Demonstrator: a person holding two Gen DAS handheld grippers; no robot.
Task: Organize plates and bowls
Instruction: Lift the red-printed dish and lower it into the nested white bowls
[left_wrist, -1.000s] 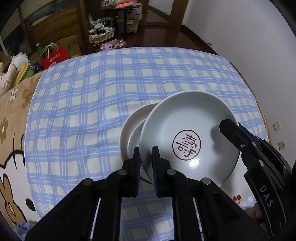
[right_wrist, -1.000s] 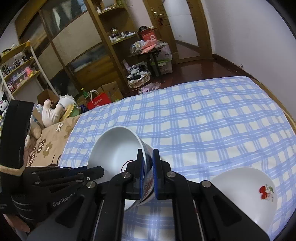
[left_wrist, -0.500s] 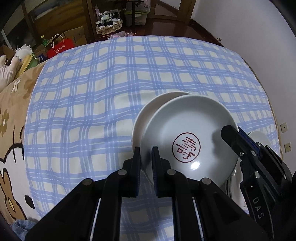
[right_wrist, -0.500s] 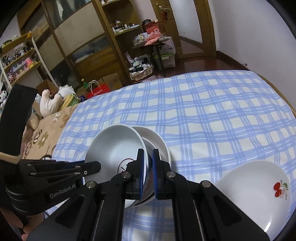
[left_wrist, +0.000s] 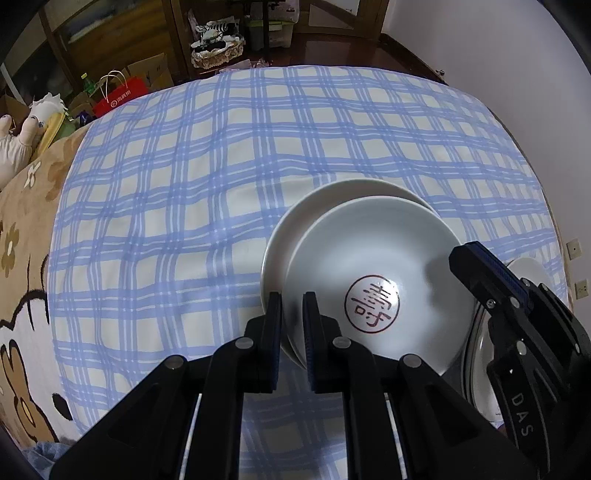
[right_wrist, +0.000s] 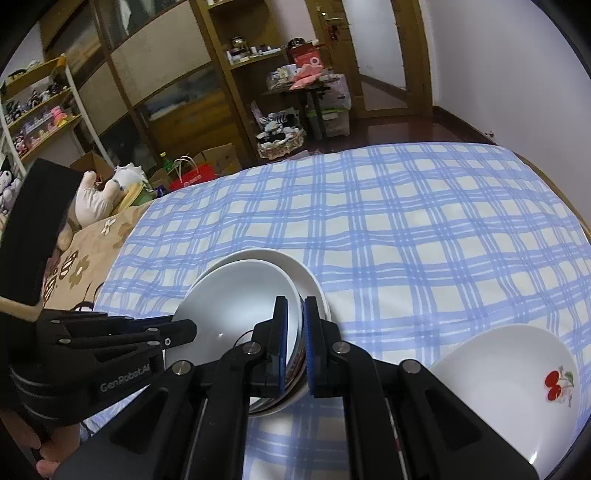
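The left tongs (left_wrist: 291, 325) are nearly closed on the near rim of a white plate with a red seal mark (left_wrist: 380, 291); one finger sits inside the rim and the other outside it, so the plate is pinched between them; the right tongs (right_wrist: 295, 343) are likewise almost closed, gripping the opposite rim of the same plate, whose outer wall shows a dark patterned band between the pads. The held plate sits over a second plain white plate (left_wrist: 295, 229) that lies on the blue-checked cloth (left_wrist: 184, 184); the upper one is offset toward the camera, leaving a crescent of the lower one showing at the far side; whether the two are already touching is hard to judge from these angles. In the right wrist view a white dish with a cherry motif (right_wrist: 517, 380) lies on the cloth just to the right of the stack, apart from it; the left tongs' black body enters from the left there. The cloth covers what looks like a bed; a brown cartoon-print blanket (left_wrist: 22, 258) adjoins it at the left, and a red paper bag (left_wrist: 120, 96) stands on the floor beyond.
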